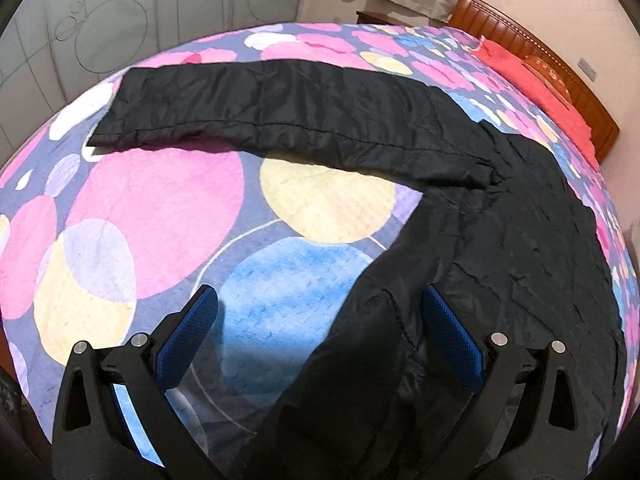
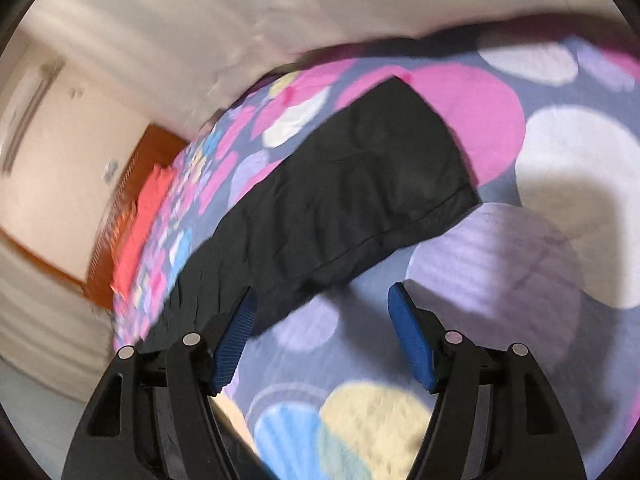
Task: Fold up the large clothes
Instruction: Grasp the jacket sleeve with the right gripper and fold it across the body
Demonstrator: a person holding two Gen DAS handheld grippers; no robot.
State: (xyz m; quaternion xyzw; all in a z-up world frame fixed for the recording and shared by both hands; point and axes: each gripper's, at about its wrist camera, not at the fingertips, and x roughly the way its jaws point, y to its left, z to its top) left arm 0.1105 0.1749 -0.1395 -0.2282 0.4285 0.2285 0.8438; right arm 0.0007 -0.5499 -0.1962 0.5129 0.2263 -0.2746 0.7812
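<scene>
**Black pants on the bed, both grippers hovering with nothing grabbed**

The bed is the landmark here, covered in a quilt of big pink, yellow and blue circles. The black pants lie flat on it, waist end toward the headboard side, one leg stretched long across the far part of the bed, the other leg running down toward the near edge.

My take on doing this step well: grab at a cuff or seam edge, not mid-fabric, since this slick padded cloth looks like it'd slide. Pinch both layers, lift low, and lay one leg squarely over the other so the seams line up.

The left gripper hangs above the near leg, fingers spread wide, fabric lying between them but not pinched. The right gripper is tilted over the far leg's cuff, also spread wide and holding nothing; that view is blurry, so height above the bed is hard to judge.
</scene>
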